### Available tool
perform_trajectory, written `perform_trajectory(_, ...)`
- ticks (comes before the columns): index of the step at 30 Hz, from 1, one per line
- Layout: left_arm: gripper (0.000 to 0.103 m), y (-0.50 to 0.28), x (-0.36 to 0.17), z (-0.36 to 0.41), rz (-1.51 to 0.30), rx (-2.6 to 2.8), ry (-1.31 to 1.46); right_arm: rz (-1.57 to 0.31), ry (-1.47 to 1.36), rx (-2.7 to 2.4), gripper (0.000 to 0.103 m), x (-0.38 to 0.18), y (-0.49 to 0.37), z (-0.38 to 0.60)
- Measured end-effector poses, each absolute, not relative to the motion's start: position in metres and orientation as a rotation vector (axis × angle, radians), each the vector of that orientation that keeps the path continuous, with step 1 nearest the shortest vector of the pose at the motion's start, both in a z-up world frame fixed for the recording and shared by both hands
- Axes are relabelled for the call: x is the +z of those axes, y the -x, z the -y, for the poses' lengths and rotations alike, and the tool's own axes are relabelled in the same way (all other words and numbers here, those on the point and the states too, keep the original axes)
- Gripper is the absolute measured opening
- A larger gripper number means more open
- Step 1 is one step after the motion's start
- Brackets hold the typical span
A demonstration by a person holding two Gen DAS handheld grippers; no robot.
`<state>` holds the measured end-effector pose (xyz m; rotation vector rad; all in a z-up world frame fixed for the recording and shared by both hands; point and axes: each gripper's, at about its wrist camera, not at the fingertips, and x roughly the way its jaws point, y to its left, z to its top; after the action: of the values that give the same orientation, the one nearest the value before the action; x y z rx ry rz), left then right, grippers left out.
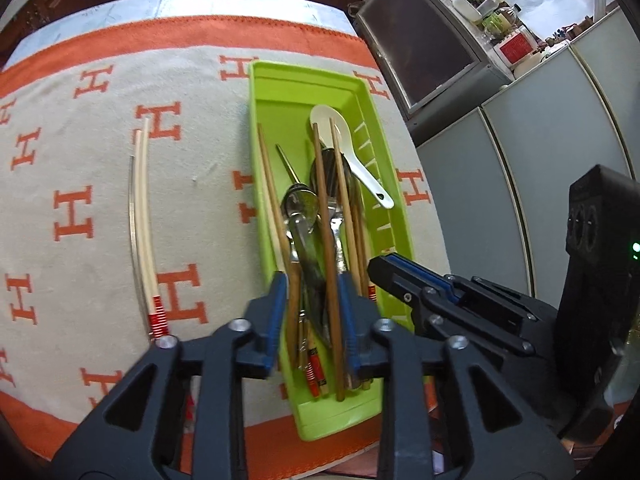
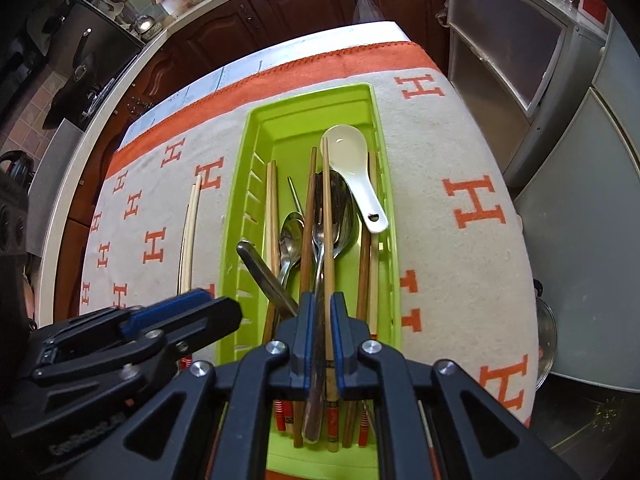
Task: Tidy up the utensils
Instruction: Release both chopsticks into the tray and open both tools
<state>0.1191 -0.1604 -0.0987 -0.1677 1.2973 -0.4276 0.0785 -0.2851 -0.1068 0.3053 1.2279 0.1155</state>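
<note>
left gripper (image 1: 313,312) spread over green tray (image 1: 280,92); right gripper (image 2: 320,326) pinching a metal spoon (image 2: 318,280) there.

Dark wood cabinets (image 2: 280,12) line the far wall, grey cabinet doors (image 1: 540,152) stand at right.

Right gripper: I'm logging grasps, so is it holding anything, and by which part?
The right gripper looks closed on a steel utensil's handle, near mid-length, over the green tray. A wooden chopstick also runs between the jaws; contact unclear.
</note>
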Motion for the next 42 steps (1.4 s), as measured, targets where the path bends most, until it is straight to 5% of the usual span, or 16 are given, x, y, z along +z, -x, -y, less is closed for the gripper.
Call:
perform_trajectory(2,0.043,-0.116,-0.089,0.151,-1.272,-0.419,0.166,-1.220,-0.316,0.114,0.009,-0.104,-0.075,0.286)
perform_trajectory(10,0.048,-0.099,-0.065,0.120,-1.185,-0.379,0.069,-1.184,-0.329,0.096,0.010,-0.093,-0.061,0.285)
perform_trajectory(12,0.063,-0.094,-0.059,0.112,-1.163,-0.383,0.042,-1.176,-0.335,0.094,0.011,-0.091,-0.059,0.284)
perform_trajectory(15,0.071,-0.088,-0.056,0.102,-1.144,-0.383,0.024,-1.158,-0.341,0.096,0.016,-0.085,-0.055,0.280)
perform_trajectory(42,0.072,-0.079,-0.088,0.009,-1.194,-0.266,0.083,-1.193,-0.223,0.246,0.018,-0.081,-0.058,0.177)
